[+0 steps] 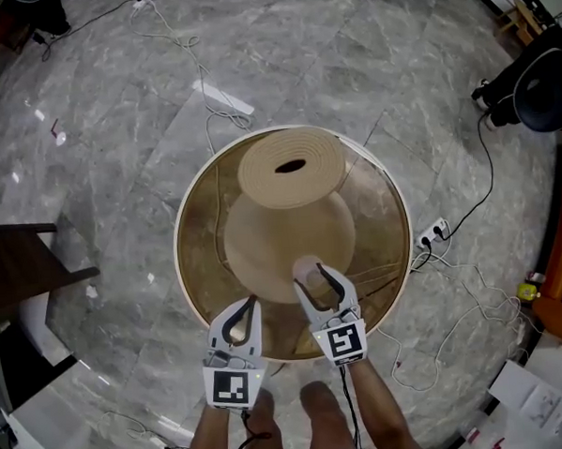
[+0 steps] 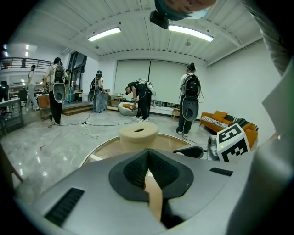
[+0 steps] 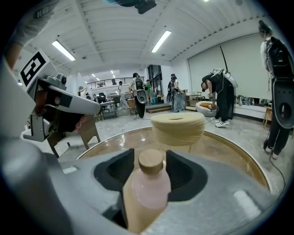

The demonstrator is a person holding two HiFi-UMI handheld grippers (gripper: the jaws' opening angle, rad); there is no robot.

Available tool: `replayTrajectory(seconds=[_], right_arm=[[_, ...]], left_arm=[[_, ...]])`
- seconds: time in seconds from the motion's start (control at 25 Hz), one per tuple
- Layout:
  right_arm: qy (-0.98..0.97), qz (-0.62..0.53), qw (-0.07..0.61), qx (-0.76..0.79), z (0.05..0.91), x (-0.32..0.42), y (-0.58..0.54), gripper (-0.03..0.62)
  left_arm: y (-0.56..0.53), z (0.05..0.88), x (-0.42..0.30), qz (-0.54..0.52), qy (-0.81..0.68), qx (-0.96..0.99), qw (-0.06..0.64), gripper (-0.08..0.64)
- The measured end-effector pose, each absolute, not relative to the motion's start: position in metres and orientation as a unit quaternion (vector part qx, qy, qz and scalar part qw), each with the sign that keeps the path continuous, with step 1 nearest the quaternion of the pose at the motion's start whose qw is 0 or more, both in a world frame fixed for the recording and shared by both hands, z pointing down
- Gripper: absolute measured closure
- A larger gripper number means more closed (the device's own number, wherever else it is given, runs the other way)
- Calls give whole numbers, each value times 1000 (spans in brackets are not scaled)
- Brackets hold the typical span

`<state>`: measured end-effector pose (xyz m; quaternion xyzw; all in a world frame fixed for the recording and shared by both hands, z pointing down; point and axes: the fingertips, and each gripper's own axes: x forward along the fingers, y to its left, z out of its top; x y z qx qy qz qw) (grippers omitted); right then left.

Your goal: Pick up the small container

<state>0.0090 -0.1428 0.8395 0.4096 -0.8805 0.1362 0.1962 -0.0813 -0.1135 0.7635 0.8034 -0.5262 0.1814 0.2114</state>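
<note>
The small container (image 3: 149, 186) is a pale pink bottle with a round wooden cap. It stands upright between the jaws of my right gripper (image 3: 149, 159), with a gap on each side, so the gripper is open around it. In the head view the bottle (image 1: 307, 268) sits on the near part of the round amber table (image 1: 189, 235), inside the right gripper (image 1: 311, 278). My left gripper (image 1: 252, 303) hovers just to its left over the table's near edge, shut and empty. The left gripper view shows its jaws (image 2: 148, 155) meeting, with the right gripper (image 2: 198, 150) beside it.
A beige ribbed pedestal (image 1: 292, 167) with a dark slot on top rises from the table's middle, just beyond the bottle. Cables and a power strip (image 1: 433, 232) lie on the marble floor. Dark furniture (image 1: 20, 265) stands at left. Several people (image 2: 189, 103) stand far behind.
</note>
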Motion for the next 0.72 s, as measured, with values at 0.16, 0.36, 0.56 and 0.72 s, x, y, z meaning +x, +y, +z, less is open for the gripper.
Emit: replayTrajectory(seconds=[0.16,0.36,0.56,0.72], right_arm=[[-879,136,195,413,844,7,-148,387],[-874,127,202,423,847,8,-149,436],[-870,123,211,427,849,8,-147,462],[-870,119,213,429,850,10,-149,466]], left_arm=[[-114,771,-84,185,-529,799,219,543],[-113,777,-86,190,-527,799,219,543],[-111,782,-87,190,-526,798,223,544],[-112,783,-83,191,-523,800,223,543]])
